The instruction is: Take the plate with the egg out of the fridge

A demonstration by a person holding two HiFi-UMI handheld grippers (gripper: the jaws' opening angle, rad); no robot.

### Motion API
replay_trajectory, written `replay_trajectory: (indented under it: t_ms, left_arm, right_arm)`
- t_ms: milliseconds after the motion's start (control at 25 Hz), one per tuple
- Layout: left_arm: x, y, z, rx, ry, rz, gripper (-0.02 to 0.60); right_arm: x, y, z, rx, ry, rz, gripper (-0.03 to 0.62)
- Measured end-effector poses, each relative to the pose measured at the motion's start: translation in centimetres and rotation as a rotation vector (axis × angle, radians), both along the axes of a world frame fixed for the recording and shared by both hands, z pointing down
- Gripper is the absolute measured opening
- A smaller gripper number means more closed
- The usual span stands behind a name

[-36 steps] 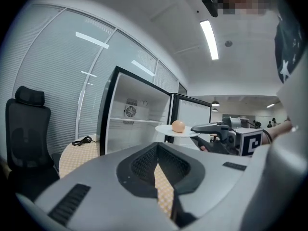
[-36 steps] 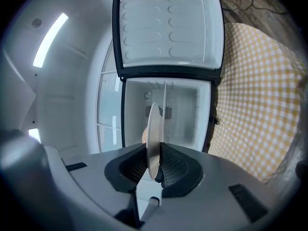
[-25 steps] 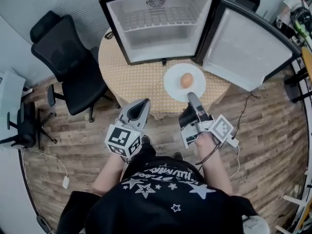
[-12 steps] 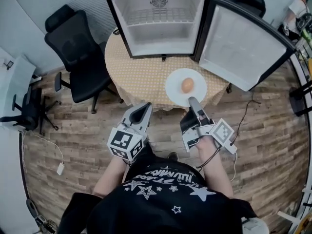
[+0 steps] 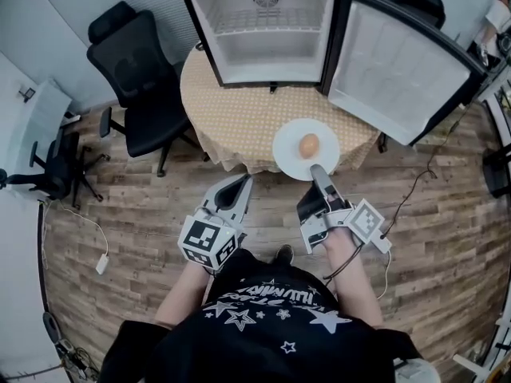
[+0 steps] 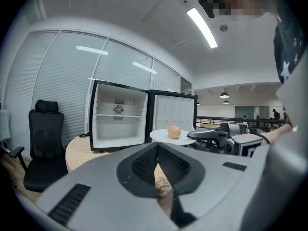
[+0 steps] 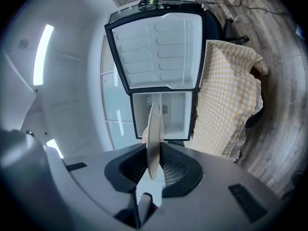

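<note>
Right gripper [image 5: 318, 171] clamped on white plate [image 5: 291, 155] rim, egg [image 5: 309, 144] on top, over surface [image 5: 239, 110] near edge, facing open mini fridge [image 5: 263, 34]. Left gripper [image 5: 239, 184] jaws together, empty.

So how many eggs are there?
1. The egg sits on the white plate, which the right gripper holds by its rim. None shows inside the open fridge.

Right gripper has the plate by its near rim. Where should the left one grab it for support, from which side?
Probably the bare left rim of the plate, approached level from the left gripper's side, one jaw above, one below. The plate is thin, flat and level, and the egg rests mid-plate, so stay at the edge.
</note>
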State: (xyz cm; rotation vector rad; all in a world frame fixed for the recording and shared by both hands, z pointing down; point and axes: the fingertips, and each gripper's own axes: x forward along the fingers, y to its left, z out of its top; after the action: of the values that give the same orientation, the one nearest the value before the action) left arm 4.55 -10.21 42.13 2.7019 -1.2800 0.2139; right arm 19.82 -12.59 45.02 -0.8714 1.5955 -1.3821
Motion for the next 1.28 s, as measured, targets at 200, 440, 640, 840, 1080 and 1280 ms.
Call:
replay_trajectory:
  t_ms: [200,440,640,840,1080,1280]
  left_arm:
    - [0.5,1.1,-0.3,0.017,0.021,0.022,0.007]
    - [-1.9,3.3,-0.3,0.014,0.034,0.015,0.007]
    - [-5.3,5.5,-0.5,0.003,0.053,-0.015,0.006]
    - [-9.1,12.1,0.3,0.033,0.072,-0.01,0.006]
    - [-9.7,13.0,-0.9,0.033,0.093,0.004,0.007]
    - [-10.7,14.6,-1.6,0.037,0.1,0.021,0.006]
  right_arm:
    - [0.0,0.9,-0.1,0.003,0.015,0.008,0.075]
    - [-1.3,2.2,-0.9,0.004,0.028,0.036,0.075]
    - [-3.4,4.3,-2.1,0.022,0.038,0.039,0.075]
    - [-6.7,10.9,-1.9,0.044,0.043,0.057,0.075]
    - [-7.5,12.6,-3.2,0.041,0.051,0.064,0.075]
    - [-8.7,14.6,-3.7,0.043,0.061,0.075,0.075]
